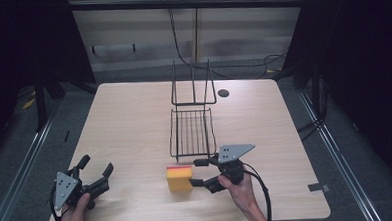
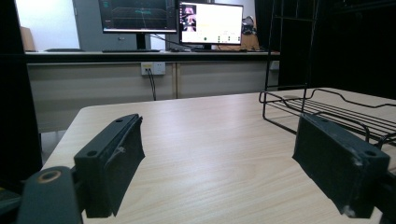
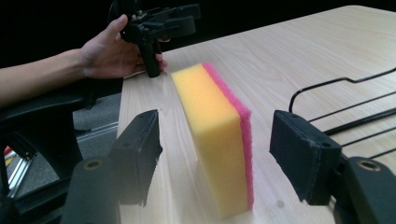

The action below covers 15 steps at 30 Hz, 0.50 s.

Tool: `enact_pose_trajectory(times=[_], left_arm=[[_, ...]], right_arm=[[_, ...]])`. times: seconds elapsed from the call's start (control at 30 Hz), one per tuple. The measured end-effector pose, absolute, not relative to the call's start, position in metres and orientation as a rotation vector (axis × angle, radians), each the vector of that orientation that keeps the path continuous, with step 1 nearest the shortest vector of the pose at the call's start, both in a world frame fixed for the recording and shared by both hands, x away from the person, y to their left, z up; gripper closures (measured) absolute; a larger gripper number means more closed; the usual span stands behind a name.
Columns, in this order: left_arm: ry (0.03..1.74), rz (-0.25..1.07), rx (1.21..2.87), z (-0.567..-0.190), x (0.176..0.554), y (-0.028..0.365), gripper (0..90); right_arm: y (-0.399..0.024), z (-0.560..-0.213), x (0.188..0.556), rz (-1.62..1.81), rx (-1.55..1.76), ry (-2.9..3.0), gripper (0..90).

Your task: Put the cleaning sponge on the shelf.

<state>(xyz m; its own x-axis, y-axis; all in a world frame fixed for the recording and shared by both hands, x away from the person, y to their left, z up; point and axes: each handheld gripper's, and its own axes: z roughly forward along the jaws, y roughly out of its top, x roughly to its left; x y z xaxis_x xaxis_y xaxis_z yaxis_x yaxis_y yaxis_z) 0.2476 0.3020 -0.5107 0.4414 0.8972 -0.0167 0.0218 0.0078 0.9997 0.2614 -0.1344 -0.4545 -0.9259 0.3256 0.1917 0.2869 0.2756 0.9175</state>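
1 sponge (image 1: pixel 179 178), 1 wire rack (image 1: pixel 192 132), 2 grippers

One sponge (image 1: pixel 179 178), yellow with a pink layer, stands on edge near the front edge of the table (image 1: pixel 129 123). One black wire rack (image 1: pixel 191 125) lies at the table's middle, its upright part toward the back edge. Two hand-held grippers: the left gripper (image 1: pixel 97 169) at the front left corner, the right gripper (image 1: pixel 198 172) beside the sponge. Two monitors (image 2: pixel 210 23) stand on a desk beyond the table.
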Motion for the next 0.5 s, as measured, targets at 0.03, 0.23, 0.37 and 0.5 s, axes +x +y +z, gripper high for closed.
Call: enact_pose_trajectory(times=[0.03, 0.23, 0.37, 0.5], left_arm=[[0.885, 0.848, 1.397, -0.511, 0.248, 0.302, 15.6], [0.885, 0.848, 1.397, -0.511, 0.248, 0.302, 15.6], [0.885, 0.848, 1.396, -0.511, 0.248, 0.302, 15.6], [0.885, 0.848, 1.397, -0.511, 0.248, 0.302, 15.6]], right_arm=[[-0.134, -0.454, 0.263, 1.776, 0.594, 2.480, 33.2], [-0.129, -0.459, 0.267, 1.791, 0.565, 2.505, 33.3], [-0.124, -0.460, 0.271, 1.794, 0.533, 2.509, 35.9], [-0.122, -0.463, 0.274, 1.819, 0.517, 2.508, 39.1]])
